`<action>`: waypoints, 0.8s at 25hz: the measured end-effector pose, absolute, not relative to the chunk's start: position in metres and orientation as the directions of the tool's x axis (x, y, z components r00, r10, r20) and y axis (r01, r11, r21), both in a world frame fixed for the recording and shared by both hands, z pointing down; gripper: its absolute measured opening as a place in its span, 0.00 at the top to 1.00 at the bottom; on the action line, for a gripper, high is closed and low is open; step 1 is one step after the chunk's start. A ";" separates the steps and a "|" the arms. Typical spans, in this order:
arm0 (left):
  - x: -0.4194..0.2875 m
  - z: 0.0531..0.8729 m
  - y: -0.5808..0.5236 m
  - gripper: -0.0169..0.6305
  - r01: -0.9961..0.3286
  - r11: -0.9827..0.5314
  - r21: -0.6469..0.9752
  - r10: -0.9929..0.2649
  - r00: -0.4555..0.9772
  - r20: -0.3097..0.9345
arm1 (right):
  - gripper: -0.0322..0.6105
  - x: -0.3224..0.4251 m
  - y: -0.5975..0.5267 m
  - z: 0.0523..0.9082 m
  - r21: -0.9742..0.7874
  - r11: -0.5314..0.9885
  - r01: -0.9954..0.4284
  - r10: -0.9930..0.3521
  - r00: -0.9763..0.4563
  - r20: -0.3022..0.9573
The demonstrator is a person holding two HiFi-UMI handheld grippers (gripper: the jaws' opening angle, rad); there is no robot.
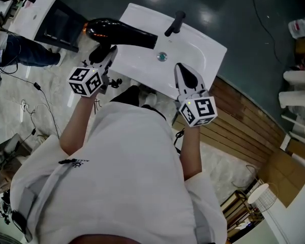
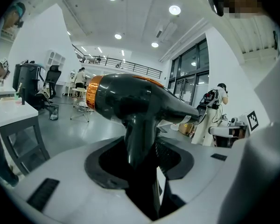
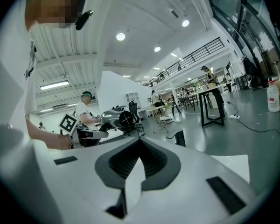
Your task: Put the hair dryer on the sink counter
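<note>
The black hair dryer (image 1: 119,32) with an orange rear ring hangs over the left end of the white sink counter (image 1: 198,39). Its nozzle points toward the black faucet (image 1: 175,23). My left gripper (image 1: 102,55) is shut on its handle from below. In the left gripper view the hair dryer (image 2: 130,99) fills the middle, and its handle runs down between the jaws of the left gripper (image 2: 140,148). My right gripper (image 1: 185,78) hovers over the basin's front edge, near the drain (image 1: 162,57). It is shut and holds nothing. In the right gripper view its jaws (image 3: 139,146) meet.
A second white sink unit (image 1: 38,14) stands at the far left beside a person. Cables (image 1: 35,85) lie on the pale floor on the left. Wooden boards (image 1: 244,121) and a white wire basket (image 1: 267,197) are on the right.
</note>
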State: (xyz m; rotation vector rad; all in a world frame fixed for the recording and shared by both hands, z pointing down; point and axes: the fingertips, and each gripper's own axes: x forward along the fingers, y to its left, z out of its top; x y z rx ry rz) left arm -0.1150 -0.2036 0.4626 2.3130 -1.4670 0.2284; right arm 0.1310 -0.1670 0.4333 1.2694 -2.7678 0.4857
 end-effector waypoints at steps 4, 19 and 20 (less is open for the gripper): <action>-0.119 0.465 -0.217 0.70 -0.889 -0.387 0.245 -0.825 0.452 0.340 | 0.94 0.123 -0.178 0.434 -0.259 0.605 -0.753 -0.733 -0.654 0.189; -0.135 0.493 -0.289 0.70 -0.851 -0.449 0.274 -0.761 0.525 0.382 | 0.94 0.086 -0.221 0.443 -0.261 0.550 -0.794 -0.763 -0.604 0.229; -0.136 0.495 -0.294 0.70 -0.848 -0.453 0.276 -0.758 0.529 0.383 | 0.94 0.084 -0.223 0.444 -0.261 0.545 -0.797 -0.765 -0.600 0.233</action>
